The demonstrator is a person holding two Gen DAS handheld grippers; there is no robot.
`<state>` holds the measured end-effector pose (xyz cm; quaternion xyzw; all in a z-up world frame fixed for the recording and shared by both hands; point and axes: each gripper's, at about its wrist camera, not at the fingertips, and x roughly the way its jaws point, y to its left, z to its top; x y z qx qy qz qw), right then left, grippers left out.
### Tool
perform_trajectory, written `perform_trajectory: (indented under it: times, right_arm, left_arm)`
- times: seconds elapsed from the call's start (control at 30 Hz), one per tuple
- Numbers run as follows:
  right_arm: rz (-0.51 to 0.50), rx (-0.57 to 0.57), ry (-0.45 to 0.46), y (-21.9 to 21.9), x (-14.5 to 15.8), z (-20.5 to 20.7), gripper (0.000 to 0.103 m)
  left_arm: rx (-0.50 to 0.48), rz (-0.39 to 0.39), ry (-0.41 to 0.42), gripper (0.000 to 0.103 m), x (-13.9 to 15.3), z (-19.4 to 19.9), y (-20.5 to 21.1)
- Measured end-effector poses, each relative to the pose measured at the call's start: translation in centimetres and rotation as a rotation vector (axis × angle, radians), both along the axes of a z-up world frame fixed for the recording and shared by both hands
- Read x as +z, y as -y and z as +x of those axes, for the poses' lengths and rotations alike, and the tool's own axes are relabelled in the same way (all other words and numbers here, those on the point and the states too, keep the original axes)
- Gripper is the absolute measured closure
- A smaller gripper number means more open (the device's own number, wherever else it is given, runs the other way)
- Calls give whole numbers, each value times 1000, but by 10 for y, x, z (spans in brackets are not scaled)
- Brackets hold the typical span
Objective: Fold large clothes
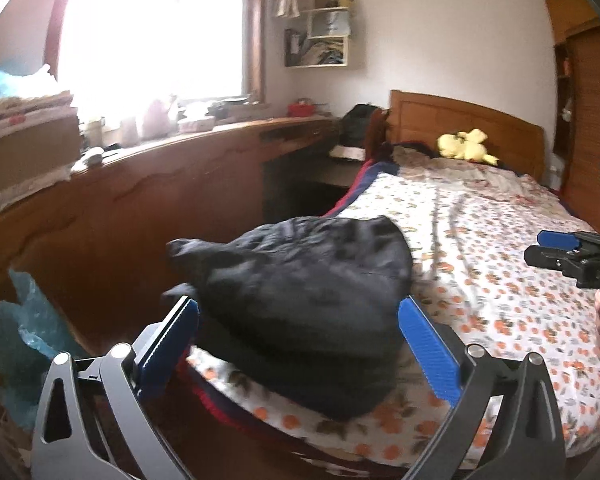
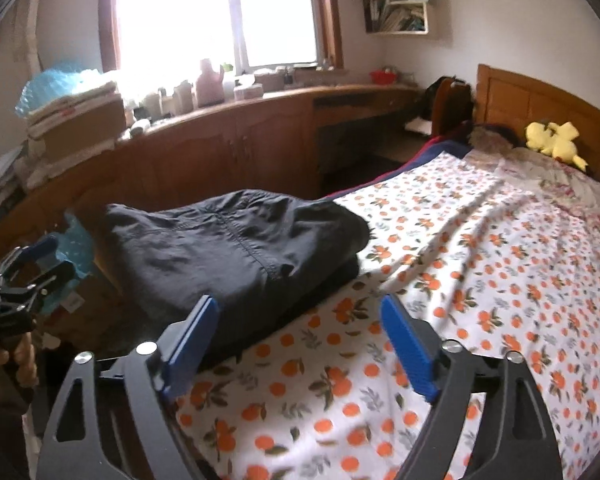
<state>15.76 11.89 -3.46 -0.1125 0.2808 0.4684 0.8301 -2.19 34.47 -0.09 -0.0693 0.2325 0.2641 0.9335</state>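
A dark, near-black garment (image 1: 308,300) lies folded in a thick bundle at the near left corner of the bed; the right wrist view shows the same garment (image 2: 236,248) with a seam across its top. My left gripper (image 1: 300,320) stands open, its blue pads wide apart in front of the bundle and not pressing on it. My right gripper (image 2: 300,320) is open too, over the patterned sheet just right of the bundle, with nothing between its pads. Each gripper appears at the edge of the other's view: the right gripper (image 1: 564,252) and the left gripper (image 2: 32,268).
The bed (image 2: 480,280) has a white sheet with orange fruit print, a wooden headboard (image 1: 460,120) and a yellow plush toy (image 1: 466,146). A long wooden cabinet (image 1: 160,184) with clutter runs under the window on the left. Teal plastic bags (image 1: 24,332) sit on the floor.
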Motion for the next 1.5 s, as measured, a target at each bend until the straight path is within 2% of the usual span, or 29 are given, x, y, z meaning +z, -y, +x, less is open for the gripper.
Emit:
perform_trajectory:
  times: [0.13, 0.33, 0.63, 0.93, 1.13, 1.27, 1.5]
  right_arm:
    - [26, -40, 42, 40, 13, -14, 8]
    - [52, -101, 86, 98, 24, -35, 8]
    - [89, -242, 99, 187, 20, -59, 8]
    - [122, -429, 151, 281, 12, -93, 8]
    - [157, -587, 213, 347, 10, -134, 8]
    - [175, -664, 213, 377, 8, -146, 8]
    - [200, -710, 223, 399, 9, -157, 8]
  left_arm:
    - [-48, 11, 13, 2, 9, 5, 37]
    - [-128, 13, 26, 2, 17, 13, 94]
    - [-253, 10, 9, 2, 6, 25, 176]
    - [-379, -8, 30, 2, -1, 28, 250]
    - [-450, -1, 71, 2, 6, 20, 299]
    - [-483, 3, 77, 2, 7, 14, 323]
    - [-516, 21, 83, 2, 10, 5, 343]
